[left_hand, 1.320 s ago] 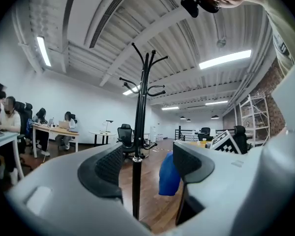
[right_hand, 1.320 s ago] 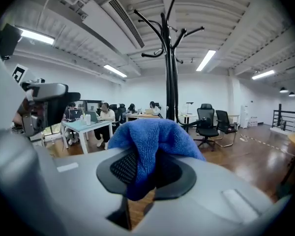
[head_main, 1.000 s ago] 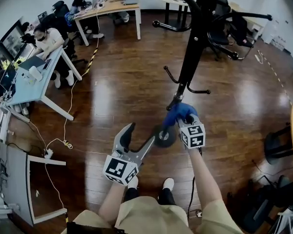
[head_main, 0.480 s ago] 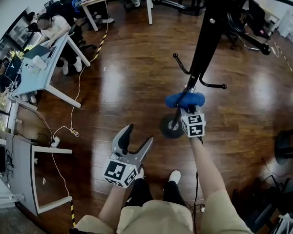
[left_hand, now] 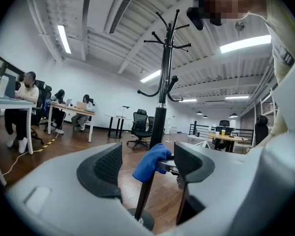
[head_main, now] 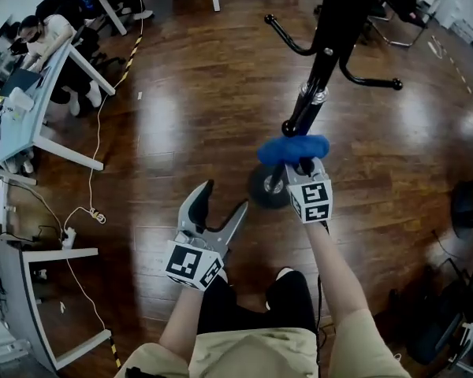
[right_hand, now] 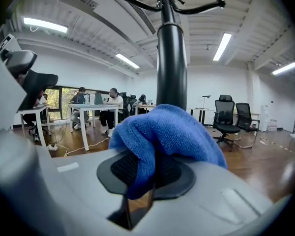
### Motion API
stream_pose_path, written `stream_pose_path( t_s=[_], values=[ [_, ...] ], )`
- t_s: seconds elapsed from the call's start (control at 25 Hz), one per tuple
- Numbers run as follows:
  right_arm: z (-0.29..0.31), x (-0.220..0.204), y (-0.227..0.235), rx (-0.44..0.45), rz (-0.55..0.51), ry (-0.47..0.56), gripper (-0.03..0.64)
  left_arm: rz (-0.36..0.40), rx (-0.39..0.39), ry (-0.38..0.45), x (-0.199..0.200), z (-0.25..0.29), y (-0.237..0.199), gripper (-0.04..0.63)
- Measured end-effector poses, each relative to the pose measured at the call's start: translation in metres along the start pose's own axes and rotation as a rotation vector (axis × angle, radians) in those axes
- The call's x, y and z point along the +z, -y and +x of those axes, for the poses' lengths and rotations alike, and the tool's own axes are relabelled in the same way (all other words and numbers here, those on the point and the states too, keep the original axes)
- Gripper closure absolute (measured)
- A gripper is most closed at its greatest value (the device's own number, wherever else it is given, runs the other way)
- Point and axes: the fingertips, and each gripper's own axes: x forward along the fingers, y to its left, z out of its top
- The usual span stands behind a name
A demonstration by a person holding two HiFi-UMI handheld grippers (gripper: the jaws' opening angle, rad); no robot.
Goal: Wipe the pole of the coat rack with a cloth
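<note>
right tool (head_main: 299, 164) pinched a soft, limp blue cloth (head_main: 293, 149) against the rigid, likely slick pole (head_main: 311, 93); bunched folds probably held best; left tool (head_main: 225, 198) gaped, empty.

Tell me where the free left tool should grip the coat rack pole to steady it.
Take the bare pole just above the cloth, below the hooks, coming from its left: it's slim and upright, and the open left tool stands that side.
</note>
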Motion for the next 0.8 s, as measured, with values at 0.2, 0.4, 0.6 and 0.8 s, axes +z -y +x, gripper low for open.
stream_pose_path(
  t_s=[0.2,0.4,0.6,0.8],
  values=[
    [0.015,-0.059,-0.008,-0.018,-0.110,0.075,0.555,0.027,-0.034,0.040,-0.079,0.039,-0.021,0.295],
    [0.043,-0.153,-0.011,-0.033,-0.082,0.050,0.555,0.084,-0.077,0.067,-0.154,0.081,-0.039,0.293],
    [0.076,-0.256,-0.018,-0.031,-0.016,-0.009,0.555,0.104,-0.088,0.084,-0.232,0.104,-0.059,0.293],
    [0.094,-0.338,-0.009,-0.046,0.110,-0.019,0.555,0.127,-0.109,0.127,-0.280,0.121,-0.067,0.291]
  ],
)
